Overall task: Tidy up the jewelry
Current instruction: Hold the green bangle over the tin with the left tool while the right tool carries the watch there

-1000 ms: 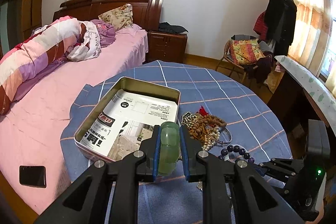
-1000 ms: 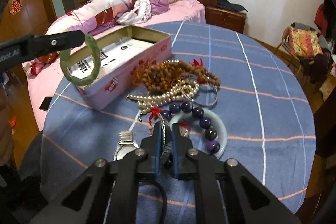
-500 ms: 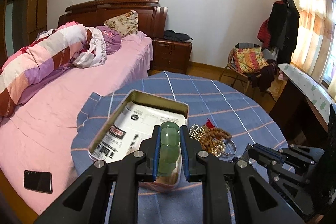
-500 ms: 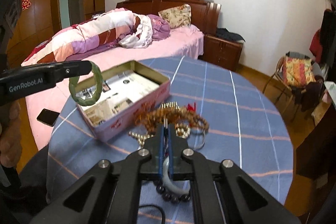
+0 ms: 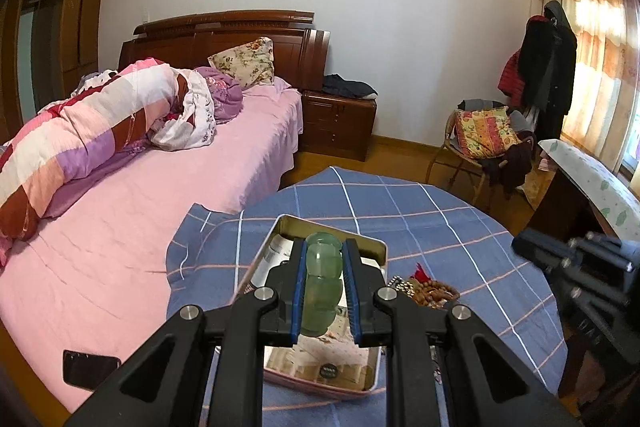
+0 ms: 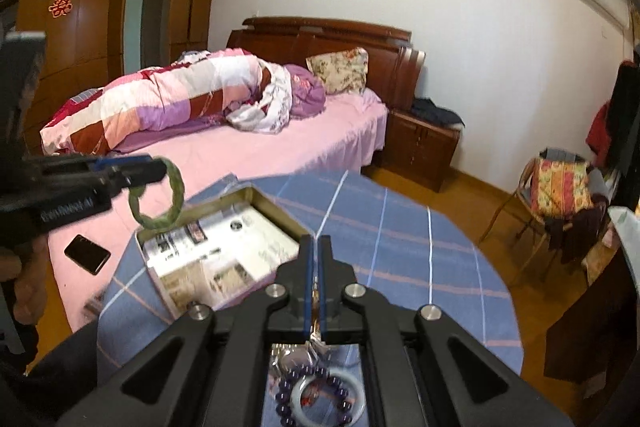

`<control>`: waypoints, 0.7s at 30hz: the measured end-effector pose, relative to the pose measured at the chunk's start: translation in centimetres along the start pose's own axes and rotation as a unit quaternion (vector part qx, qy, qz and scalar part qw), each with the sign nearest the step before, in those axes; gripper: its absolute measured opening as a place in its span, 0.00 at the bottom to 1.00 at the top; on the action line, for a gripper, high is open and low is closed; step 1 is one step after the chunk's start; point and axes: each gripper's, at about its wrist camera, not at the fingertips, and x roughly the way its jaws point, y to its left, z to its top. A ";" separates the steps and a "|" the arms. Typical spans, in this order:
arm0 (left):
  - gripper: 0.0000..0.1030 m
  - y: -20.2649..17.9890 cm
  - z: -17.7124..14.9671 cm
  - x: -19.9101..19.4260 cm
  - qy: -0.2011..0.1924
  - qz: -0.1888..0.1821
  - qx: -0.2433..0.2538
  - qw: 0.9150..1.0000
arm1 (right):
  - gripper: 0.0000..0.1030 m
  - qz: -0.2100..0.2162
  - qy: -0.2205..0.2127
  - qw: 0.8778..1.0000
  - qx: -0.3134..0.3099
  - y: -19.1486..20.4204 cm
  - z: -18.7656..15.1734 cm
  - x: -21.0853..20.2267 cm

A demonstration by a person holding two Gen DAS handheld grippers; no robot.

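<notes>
Holding the translucent green jade bangle (image 5: 321, 283) edge-on, your left gripper (image 5: 322, 291) has its jaws pinching the ring from both sides above the rectangular metal tin lined with printed paper (image 5: 375, 371). That tin sits on the round table under a blue checked cloth (image 5: 424, 211). To finish this step well, I judge you should lower the bangle until it nearly rests on the paper lining before spreading the jaws, so it lies flat and does not strike the tin's rim.

Your right gripper (image 6: 314, 291) has its jaws pressed together; a thin pale strand seems caught between them, though what it belongs to I cannot tell.

The right wrist view shows the bangle as a full ring (image 6: 157, 194) hanging over the tin's near corner, plus a white bangle ringed by dark purple beads (image 6: 326, 393) below the jaws. The left wrist view alone shows the brown bead strand (image 5: 434, 291) beside the tin.
</notes>
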 end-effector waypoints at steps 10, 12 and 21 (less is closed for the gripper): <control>0.17 0.1 -0.1 0.6 0.008 0.002 0.004 1.000 | 0.39 0.032 0.093 0.995 0.030 -1.6 -2.8 4.1; 0.17 -0.1 -0.3 1.0 0.013 -0.002 0.005 1.000 | 0.44 0.031 0.123 0.991 0.034 -1.9 -4.5 5.7; 0.17 -1.0 -2.5 3.1 0.042 0.000 0.006 0.999 | 0.44 0.042 0.190 0.974 0.112 -5.4 -9.1 9.8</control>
